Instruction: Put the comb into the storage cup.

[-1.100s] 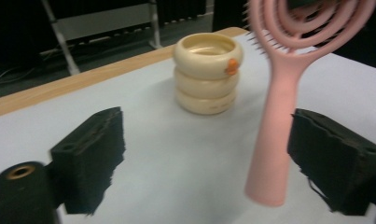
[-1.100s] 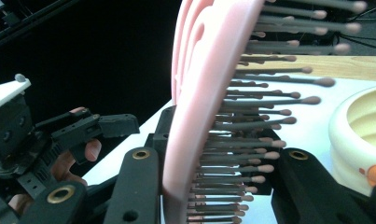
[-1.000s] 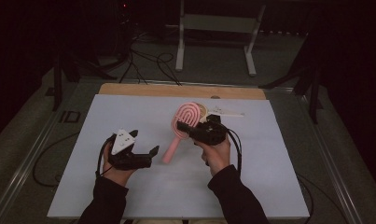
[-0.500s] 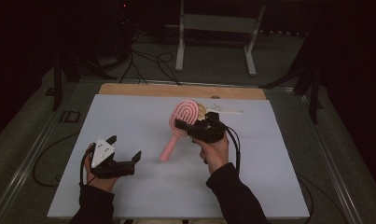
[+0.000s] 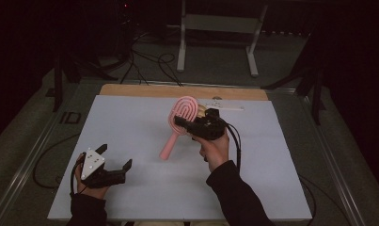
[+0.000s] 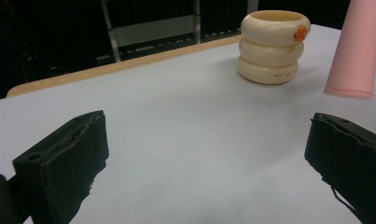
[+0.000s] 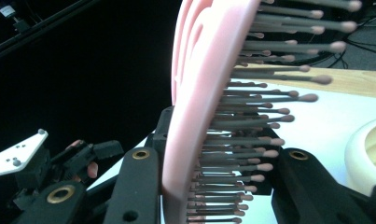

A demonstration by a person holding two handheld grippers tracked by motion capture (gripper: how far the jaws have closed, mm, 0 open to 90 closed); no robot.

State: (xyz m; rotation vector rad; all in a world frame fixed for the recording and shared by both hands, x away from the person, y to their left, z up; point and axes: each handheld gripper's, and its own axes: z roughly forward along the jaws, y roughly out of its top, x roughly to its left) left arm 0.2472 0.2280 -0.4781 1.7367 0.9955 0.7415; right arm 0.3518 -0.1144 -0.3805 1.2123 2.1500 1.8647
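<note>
A pink hairbrush [image 5: 184, 107] hangs above the white table, head up, handle slanting down to the left. My right gripper [image 5: 181, 122] is shut on it just below the head; in the right gripper view the jaws clamp the bristled head [image 7: 209, 70]. My left gripper [image 5: 115, 156] rests near the table's front left corner, well clear of the brush. Its jaws have just been opening and stand wide with nothing between them [image 6: 204, 154]. The handle's tip [image 6: 356, 46] shows in the left gripper view.
A cream stack of three rings [image 6: 274, 46] stands on the white tabletop [image 5: 130, 117] beside the brush, partly behind my right gripper. A flat white strip [image 5: 225, 107] lies near the wooden back edge [image 5: 177, 91]. A metal stand [image 5: 215, 23] rises behind the table.
My left gripper has drawn away from the brush handle, going left and toward the near edge, and sunk to the table. The right gripper and brush have stayed put.
</note>
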